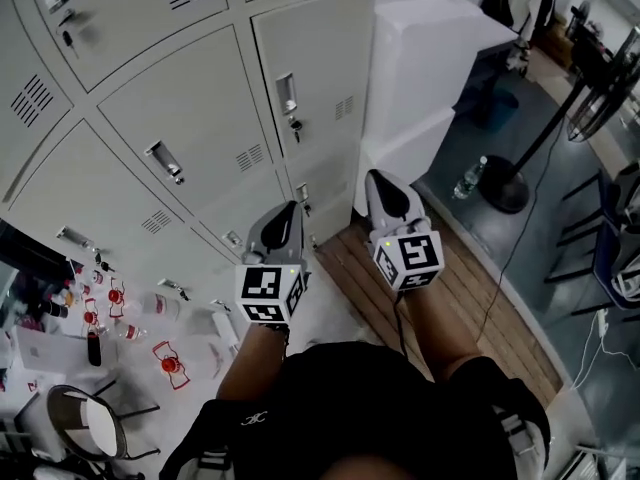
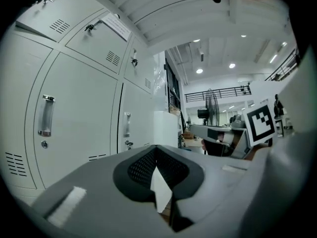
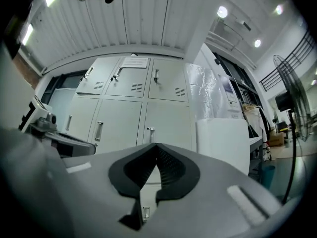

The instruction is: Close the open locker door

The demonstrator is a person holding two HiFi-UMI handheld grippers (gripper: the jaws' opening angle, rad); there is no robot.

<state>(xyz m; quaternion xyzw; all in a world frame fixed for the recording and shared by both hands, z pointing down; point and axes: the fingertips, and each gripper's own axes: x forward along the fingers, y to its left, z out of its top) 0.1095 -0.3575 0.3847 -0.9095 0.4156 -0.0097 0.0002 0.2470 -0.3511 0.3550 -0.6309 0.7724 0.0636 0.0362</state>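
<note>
A bank of pale grey lockers fills the left of the head view, each door with a handle and a vent. In the right gripper view a top-row door at the left stands ajar, tilted out from its neighbours. The left gripper view shows the same door at its upper left. My left gripper points level at the lower lockers, shut and empty. To its right my right gripper is also shut with nothing in it. Neither touches a door.
A tall white cabinet stands against the lockers' right side. A standing fan with its round base, a water bottle and a blue bin are at the right. Bottles and clutter and a chair lie at the lower left.
</note>
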